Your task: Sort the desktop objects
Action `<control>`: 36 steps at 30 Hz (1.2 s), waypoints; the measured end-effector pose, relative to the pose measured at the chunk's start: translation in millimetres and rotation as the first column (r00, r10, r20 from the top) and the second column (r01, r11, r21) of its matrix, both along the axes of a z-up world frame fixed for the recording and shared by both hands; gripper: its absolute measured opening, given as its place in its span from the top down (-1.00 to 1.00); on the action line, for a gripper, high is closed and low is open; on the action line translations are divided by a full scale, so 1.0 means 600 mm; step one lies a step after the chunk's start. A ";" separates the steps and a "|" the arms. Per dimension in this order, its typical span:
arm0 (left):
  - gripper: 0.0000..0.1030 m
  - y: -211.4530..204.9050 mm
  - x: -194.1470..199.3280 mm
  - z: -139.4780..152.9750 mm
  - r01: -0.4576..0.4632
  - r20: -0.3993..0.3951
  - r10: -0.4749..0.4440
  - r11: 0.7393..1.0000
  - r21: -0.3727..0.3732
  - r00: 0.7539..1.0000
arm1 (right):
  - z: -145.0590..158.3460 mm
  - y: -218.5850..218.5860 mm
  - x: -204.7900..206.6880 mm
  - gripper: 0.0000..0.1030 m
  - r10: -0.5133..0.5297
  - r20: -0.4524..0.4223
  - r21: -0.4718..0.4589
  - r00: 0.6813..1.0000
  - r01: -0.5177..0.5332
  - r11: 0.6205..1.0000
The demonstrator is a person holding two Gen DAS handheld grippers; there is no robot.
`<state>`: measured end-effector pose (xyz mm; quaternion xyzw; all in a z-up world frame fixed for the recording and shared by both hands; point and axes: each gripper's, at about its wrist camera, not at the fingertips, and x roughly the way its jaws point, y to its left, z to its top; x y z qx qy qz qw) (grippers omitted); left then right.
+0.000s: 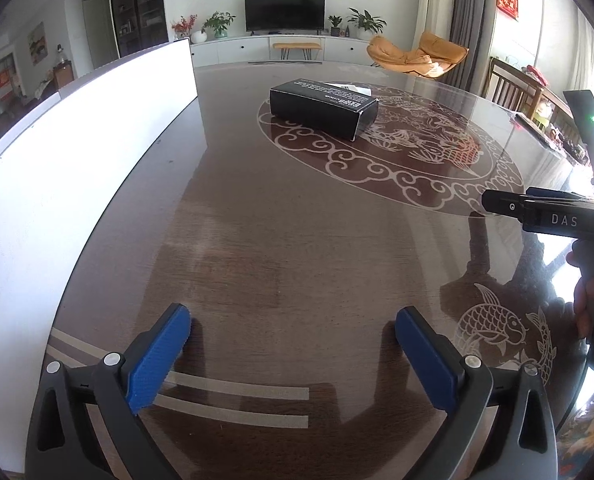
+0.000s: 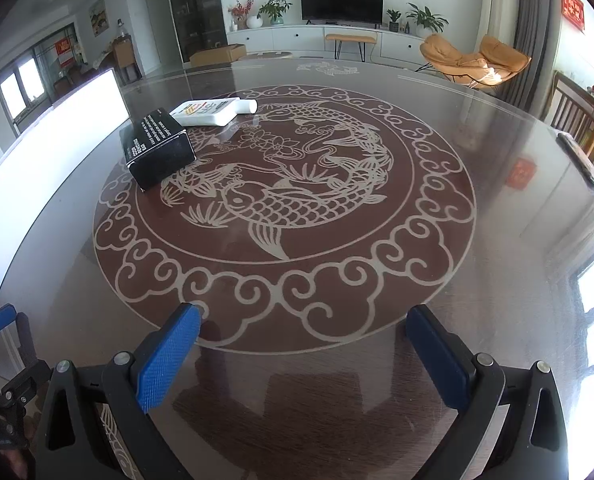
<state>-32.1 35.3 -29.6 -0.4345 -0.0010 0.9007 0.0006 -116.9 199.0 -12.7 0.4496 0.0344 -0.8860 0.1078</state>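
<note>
Glossy dark wood table [image 1: 297,240]: in the left wrist view the left gripper [image 1: 291,354] hangs over it, jaws wide apart and empty, a black box [image 1: 323,106] far ahead beside a white board [image 1: 77,152]. In the right wrist view the right gripper [image 2: 303,354] gapes empty too; behind the box lies what looks like a white bottle [image 2: 213,111].

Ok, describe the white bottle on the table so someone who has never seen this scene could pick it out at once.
Start at the round fish medallion in the glass-topped table. On its far left edge lies a black box; the white bottle lies on its side right behind it. It is the only white, capped item there, with a coloured label.
</note>
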 end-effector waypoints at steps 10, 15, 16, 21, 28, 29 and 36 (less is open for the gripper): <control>-1.00 0.000 -0.001 -0.001 0.014 -0.012 -0.014 1.000 -0.002 1.000 | -0.005 -0.008 -0.002 -1.00 0.001 0.005 0.040 1.000 -0.001 0.999; -1.00 -0.007 0.003 -0.002 0.035 -0.027 -0.035 0.999 -0.002 0.999 | -0.006 -0.008 -0.002 -1.00 0.000 0.005 0.042 1.000 -0.001 0.999; -1.00 -0.009 0.005 -0.003 0.032 -0.034 -0.032 0.999 -0.002 0.999 | -0.006 -0.007 -0.002 -1.00 0.001 0.005 0.042 1.000 -0.001 0.999; -1.00 -0.017 0.015 -0.006 0.024 -0.064 -0.024 1.000 -0.001 0.998 | -0.005 -0.008 -0.003 -1.00 0.004 0.009 0.044 1.000 -0.005 0.999; -1.00 -0.016 0.018 -0.008 0.020 -0.086 -0.020 1.000 0.001 0.996 | 0.015 -0.018 -0.084 -1.00 0.051 0.016 0.024 0.999 -0.051 0.998; -1.00 -0.016 0.018 -0.009 0.021 -0.087 -0.020 1.000 0.000 0.996 | 0.026 -0.022 -0.105 -1.00 0.035 -0.018 0.018 0.999 -0.035 0.999; -1.00 -0.017 0.021 -0.010 0.015 -0.090 -0.015 1.000 0.000 0.996 | 0.047 -0.092 -0.271 -1.00 0.026 -0.014 -0.026 1.000 -0.027 0.999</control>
